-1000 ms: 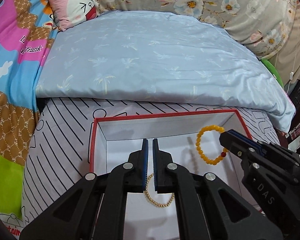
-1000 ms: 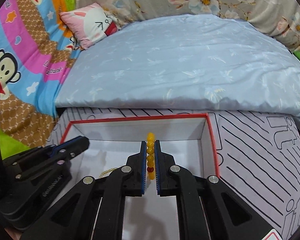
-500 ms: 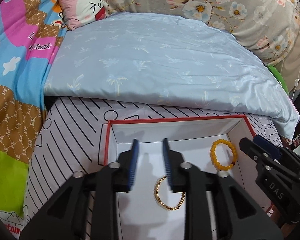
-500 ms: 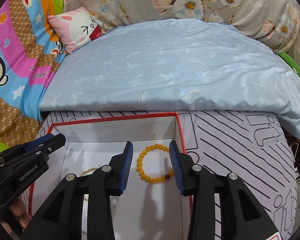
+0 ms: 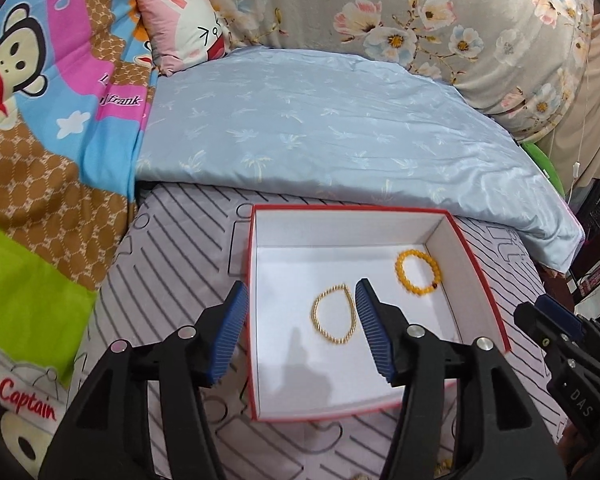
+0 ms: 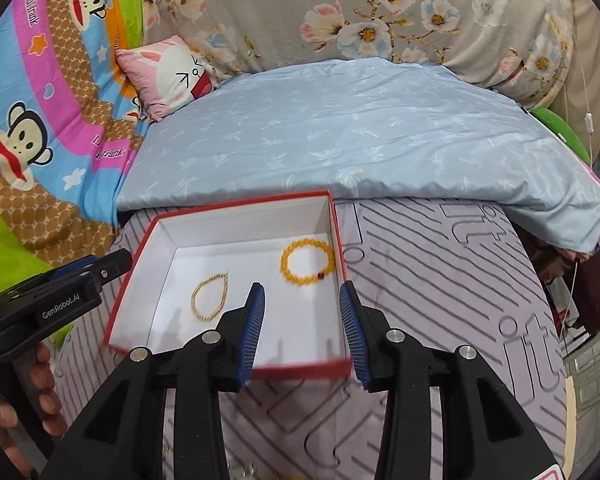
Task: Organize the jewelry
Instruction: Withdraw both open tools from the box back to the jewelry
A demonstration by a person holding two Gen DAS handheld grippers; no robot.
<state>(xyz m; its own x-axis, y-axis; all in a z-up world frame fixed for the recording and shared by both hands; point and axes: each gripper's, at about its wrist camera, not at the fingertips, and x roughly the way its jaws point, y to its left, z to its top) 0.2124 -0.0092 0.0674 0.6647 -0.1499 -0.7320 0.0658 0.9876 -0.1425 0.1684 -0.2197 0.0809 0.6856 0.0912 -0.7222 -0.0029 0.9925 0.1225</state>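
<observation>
Holding my left gripper (image 5: 300, 320) over the red box (image 5: 482, 276), jaws opening on nothing, gold bracelet (image 5: 334, 316) centre frame between them; right gripper (image 6: 302, 324) gapes empty below the amber bracelet (image 6: 308, 262).

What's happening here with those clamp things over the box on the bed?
A person holds a two-finger gripper in each hand and is sorting jewelry into a red-edged box on the bed. A gold chain bracelet and a yellow bead bracelet lie apart on the box's white floor. Neither tool holds anything: the left gripper has its jaws opening with nothing gripped, and the right gripper stands open above the box's near edge.
</observation>
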